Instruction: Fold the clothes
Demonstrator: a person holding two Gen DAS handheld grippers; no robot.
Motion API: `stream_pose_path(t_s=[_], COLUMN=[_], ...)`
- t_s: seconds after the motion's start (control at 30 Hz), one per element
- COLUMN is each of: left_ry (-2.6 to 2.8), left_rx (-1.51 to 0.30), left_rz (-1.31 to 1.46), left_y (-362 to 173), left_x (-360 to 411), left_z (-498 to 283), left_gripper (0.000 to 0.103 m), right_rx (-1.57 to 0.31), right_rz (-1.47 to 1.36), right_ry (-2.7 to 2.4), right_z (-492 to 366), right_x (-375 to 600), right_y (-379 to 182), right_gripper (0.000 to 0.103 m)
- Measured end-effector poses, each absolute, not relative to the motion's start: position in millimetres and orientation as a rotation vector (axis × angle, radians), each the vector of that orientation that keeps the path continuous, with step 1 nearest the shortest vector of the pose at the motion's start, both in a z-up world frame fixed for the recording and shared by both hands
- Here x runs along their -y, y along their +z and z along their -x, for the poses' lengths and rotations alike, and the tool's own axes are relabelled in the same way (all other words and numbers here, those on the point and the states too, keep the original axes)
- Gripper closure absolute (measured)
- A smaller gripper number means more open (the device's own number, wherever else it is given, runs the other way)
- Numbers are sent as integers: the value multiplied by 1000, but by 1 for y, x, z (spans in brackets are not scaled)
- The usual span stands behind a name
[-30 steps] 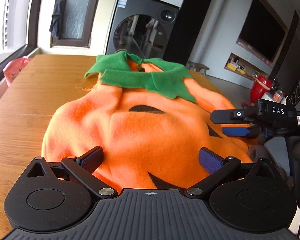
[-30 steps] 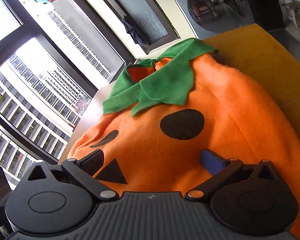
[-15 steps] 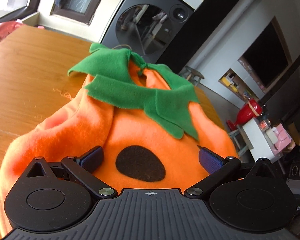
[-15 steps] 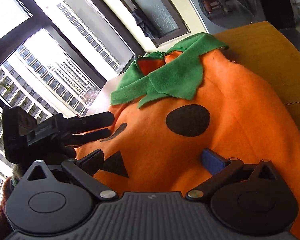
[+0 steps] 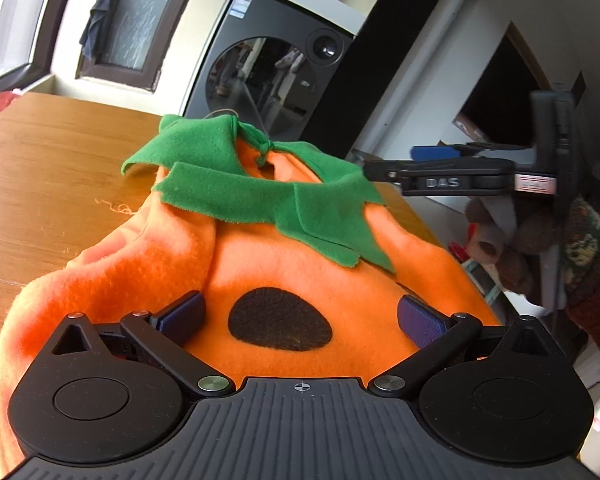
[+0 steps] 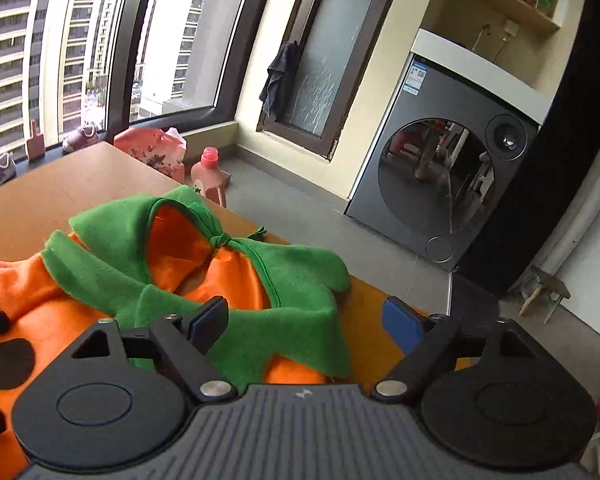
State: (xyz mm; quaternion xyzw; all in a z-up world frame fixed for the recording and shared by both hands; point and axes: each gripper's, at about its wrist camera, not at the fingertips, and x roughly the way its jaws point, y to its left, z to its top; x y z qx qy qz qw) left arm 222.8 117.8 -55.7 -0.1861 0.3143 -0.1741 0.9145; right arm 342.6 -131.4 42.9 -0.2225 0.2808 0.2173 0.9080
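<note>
An orange fleece pumpkin costume [image 5: 260,272] with a green leaf collar [image 5: 236,184] and black face patches lies on the wooden table [image 5: 48,168]. My left gripper [image 5: 300,316] is open, low over the costume's body, with a black oval eye patch [image 5: 280,320] between its fingers. My right gripper [image 6: 304,320] is open and empty, just above the right side of the green collar [image 6: 260,308]. It also shows in the left wrist view [image 5: 440,164], at the right beside the collar.
A grey washing machine [image 6: 448,184] stands beyond the table's far edge. A pink bag [image 6: 152,148] and a pink bottle [image 6: 208,172] sit on the floor by the window. The table's right edge [image 5: 416,216] runs close beside the costume.
My right gripper has swung from over the costume's face up to its collar end. My left gripper has stayed over the eye patch, tilting slightly.
</note>
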Motion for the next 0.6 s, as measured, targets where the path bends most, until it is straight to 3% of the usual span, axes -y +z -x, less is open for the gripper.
stream_pose_path(t_s=[0.2, 0.4, 0.6], left_ry=[-362, -375, -376], left_rx=[-645, -641, -639], left_rz=[391, 416, 423], left_y=[-56, -57, -58], left_x=[-119, -122, -122], left_z=[-223, -223, -224], left_gripper=[0, 0, 0], right_rx=[-483, -560, -546], right_rz=[787, 480, 420], right_ry=[321, 451, 635], right_z=[-397, -413, -381], right_x=[86, 104, 99], right_y=[0, 29, 52], right_gripper=[31, 24, 27])
